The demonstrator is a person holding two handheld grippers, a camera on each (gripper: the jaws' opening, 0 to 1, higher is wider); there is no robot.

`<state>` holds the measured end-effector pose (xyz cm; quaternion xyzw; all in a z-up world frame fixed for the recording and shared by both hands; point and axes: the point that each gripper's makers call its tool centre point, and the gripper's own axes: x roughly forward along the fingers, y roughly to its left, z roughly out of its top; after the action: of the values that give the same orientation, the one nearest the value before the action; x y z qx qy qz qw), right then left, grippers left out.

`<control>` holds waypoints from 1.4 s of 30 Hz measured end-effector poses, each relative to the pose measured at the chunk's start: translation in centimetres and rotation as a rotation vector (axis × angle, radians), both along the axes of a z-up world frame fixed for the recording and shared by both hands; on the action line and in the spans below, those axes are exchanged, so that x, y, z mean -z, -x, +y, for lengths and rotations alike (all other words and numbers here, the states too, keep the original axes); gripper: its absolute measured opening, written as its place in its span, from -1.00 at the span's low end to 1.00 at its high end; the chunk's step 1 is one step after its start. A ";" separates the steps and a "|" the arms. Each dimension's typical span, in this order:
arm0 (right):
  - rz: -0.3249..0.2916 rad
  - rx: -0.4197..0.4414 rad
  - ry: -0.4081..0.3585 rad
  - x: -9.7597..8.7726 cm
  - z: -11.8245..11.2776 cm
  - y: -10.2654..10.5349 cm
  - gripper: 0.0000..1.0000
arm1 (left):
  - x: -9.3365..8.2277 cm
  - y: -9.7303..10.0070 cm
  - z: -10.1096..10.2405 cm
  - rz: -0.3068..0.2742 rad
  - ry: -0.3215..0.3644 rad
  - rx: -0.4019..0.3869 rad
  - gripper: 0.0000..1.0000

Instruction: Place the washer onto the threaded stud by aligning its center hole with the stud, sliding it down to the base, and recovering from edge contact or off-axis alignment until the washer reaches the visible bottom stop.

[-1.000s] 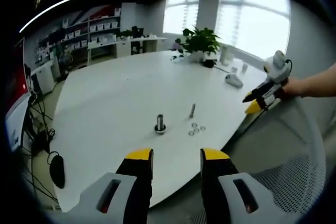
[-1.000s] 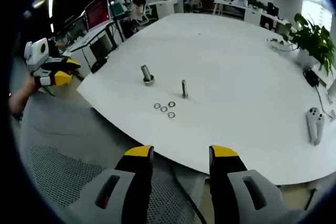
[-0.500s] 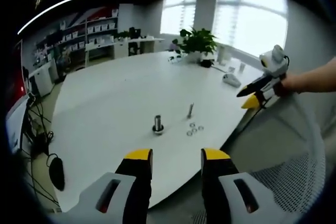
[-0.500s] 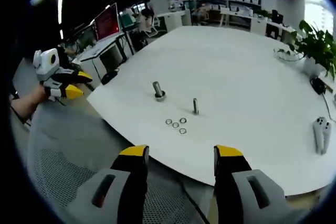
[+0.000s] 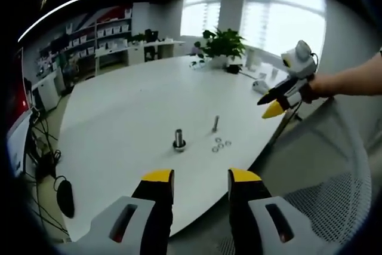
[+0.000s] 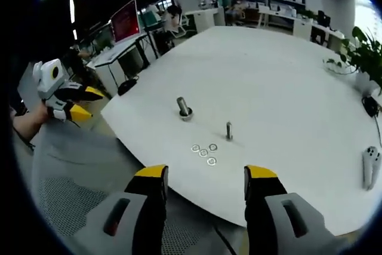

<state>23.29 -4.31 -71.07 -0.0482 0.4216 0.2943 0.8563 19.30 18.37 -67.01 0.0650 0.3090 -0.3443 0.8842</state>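
Hovering off the near edge of the white table [image 5: 119,123], both grippers are empty: the left gripper [image 5: 200,178] and right gripper [image 6: 206,174] each hold their jaws apart. Four washers [image 6: 205,152] lie loose in a cluster near that edge, untouched. Just beyond them stands the slim threaded stud [image 6: 228,130], upright and bare, presumably so a washer can drop straight down it. A thicker bolt [image 6: 184,108] stands nearby. Judgement: pickup not yet begun.
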 end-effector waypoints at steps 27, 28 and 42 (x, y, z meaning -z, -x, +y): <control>0.137 -0.071 0.103 8.4 3.6 -1.6 0.05 | -0.2 -0.3 0.3 -0.006 0.019 -0.026 -0.32; 0.147 -0.073 0.113 9.0 3.7 -1.6 0.05 | -0.1 -0.2 0.4 -0.002 0.016 -0.026 -0.32; 0.197 -0.015 0.096 9.4 4.5 -3.8 0.03 | 0.1 -0.2 0.5 0.004 0.001 -0.029 -0.30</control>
<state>27.08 0.19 -80.46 -0.0631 0.5170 0.2836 0.8051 19.50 18.87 -67.16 0.0593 0.3117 -0.3316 0.8885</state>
